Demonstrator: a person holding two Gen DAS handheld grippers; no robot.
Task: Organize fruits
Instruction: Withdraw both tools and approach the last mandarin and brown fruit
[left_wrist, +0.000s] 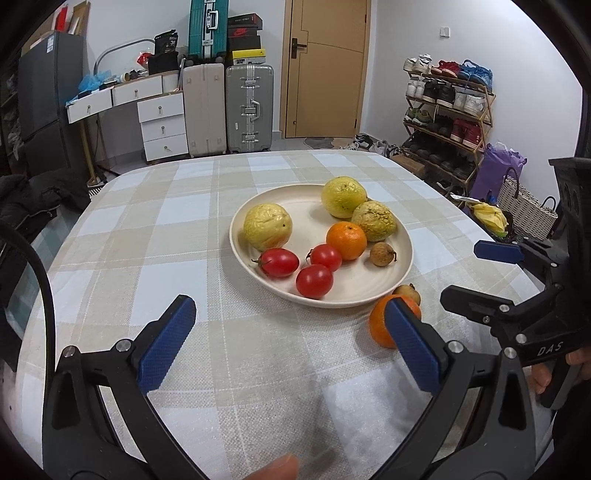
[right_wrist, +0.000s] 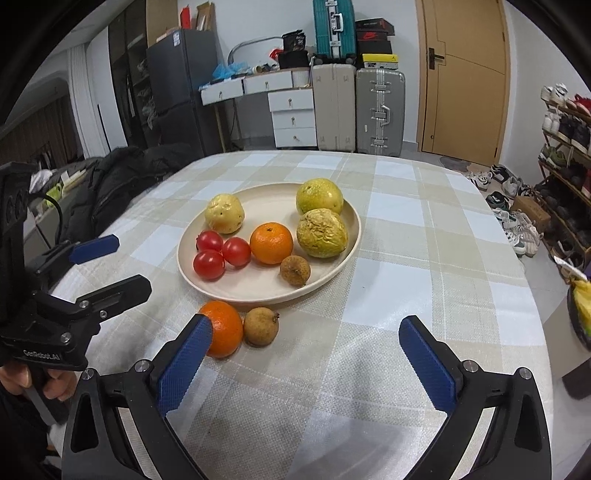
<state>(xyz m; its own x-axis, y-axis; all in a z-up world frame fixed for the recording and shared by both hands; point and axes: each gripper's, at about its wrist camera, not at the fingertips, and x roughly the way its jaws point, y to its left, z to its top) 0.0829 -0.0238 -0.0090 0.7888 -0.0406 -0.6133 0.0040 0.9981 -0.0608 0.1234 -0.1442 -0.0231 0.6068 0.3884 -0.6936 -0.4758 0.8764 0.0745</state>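
Hovering above the checked tablecloth (left_wrist: 155, 236), the left gripper (left_wrist: 291, 343) has its blue-padded jaws spread wide with nothing between them, only bare cloth. Ahead of it, slightly to its right, sits the cream plate (left_wrist: 373, 291). On the plate lie three red tomatoes (left_wrist: 314, 280), an orange (left_wrist: 346, 240), a small brown longan (left_wrist: 382, 253) and three yellow-green wrinkled passion fruits (left_wrist: 267, 226). Just beside the left gripper's right finger, and partly hidden behind it, a second orange (left_wrist: 380, 326) rests on the cloth off the plate, with a second brown longan (left_wrist: 408, 291) just beyond it, close to the plate's near rim.

The right gripper (right_wrist: 306, 362) is likewise released, jaws wide apart and empty. Seen from it, the loose orange (right_wrist: 223, 328) lies just beyond its left fingertip, partly covered by the blue pad, and whether pad and fruit touch cannot be told. The loose longan (right_wrist: 261, 326) sits right beside that orange, toward the middle of the open gap but farther out than the fingertips. The plate (right_wrist: 347, 258) lies ahead of this gripper and a little to its left, its near rim close to both loose fruits.

Each gripper shows at the edge of the other's view, with a hand (right_wrist: 40, 380) wrapped around the left gripper's handle.
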